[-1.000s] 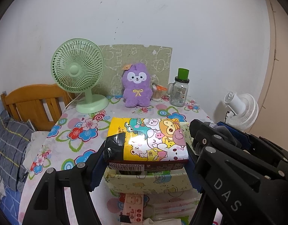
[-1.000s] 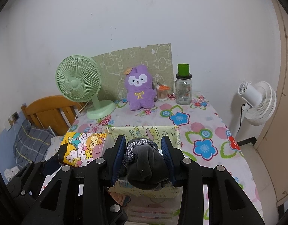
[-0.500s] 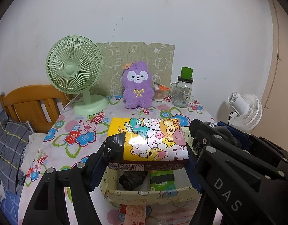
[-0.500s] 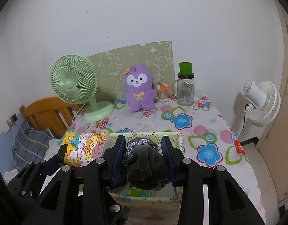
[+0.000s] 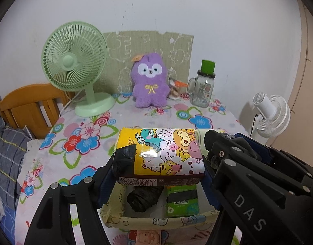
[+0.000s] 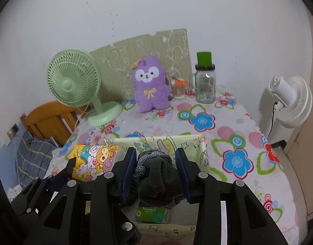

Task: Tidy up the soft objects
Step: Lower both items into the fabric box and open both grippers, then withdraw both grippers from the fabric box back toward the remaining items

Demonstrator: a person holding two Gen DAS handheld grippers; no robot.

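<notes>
"DAS" in white capitals on the black arm of my right gripper (image 5: 228,153), at 4 o'clock in the left wrist view. A barcode with digits along the lower edge of the cartoon-print pack (image 5: 159,155) clamped in my left gripper (image 5: 158,173), upside down; reads roughly 6 970070 941555, not certain. Small print on the pack's yellow side, too small to read. QR code on the green packet (image 5: 182,201) in the fabric box (image 5: 156,221), text beside it illegible. Label on the glass jar (image 5: 203,89) at 1 o'clock, unreadable.
</notes>
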